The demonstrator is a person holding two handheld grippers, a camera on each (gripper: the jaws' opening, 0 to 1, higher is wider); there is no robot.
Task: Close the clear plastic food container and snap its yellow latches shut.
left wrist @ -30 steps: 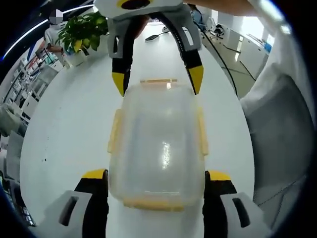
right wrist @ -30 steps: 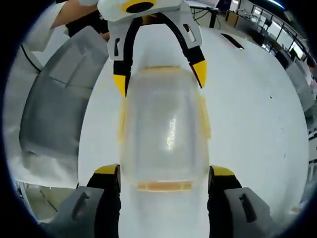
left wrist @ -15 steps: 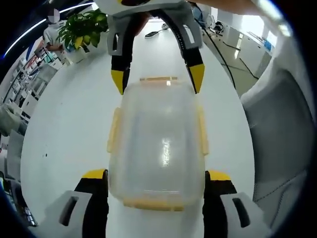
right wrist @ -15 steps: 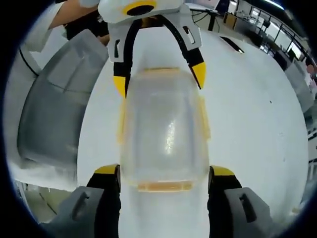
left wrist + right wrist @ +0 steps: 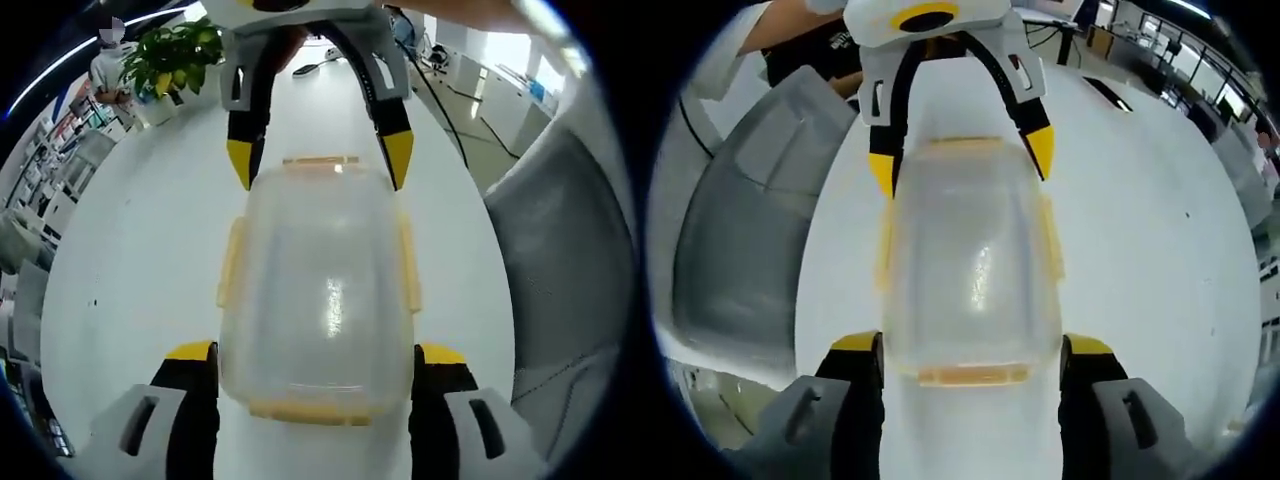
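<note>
A clear plastic food container (image 5: 318,285) (image 5: 970,270) lies lengthwise on the white table (image 5: 130,250) with its lid on top. Yellow latches show along its long sides (image 5: 231,262) and at both ends (image 5: 320,160). My left gripper (image 5: 315,350) straddles the near end in the left gripper view, jaws wide apart beside the corners. My right gripper (image 5: 318,165) straddles the far end the same way. In the right gripper view the right gripper (image 5: 970,345) is at the near end and the left gripper (image 5: 961,160) at the far one.
A grey chair (image 5: 570,250) (image 5: 740,230) stands close to one long edge of the table (image 5: 1160,230). A potted plant (image 5: 170,55) and a small dark object (image 5: 310,72) sit at the table's far end. Desks and shelves fill the room behind.
</note>
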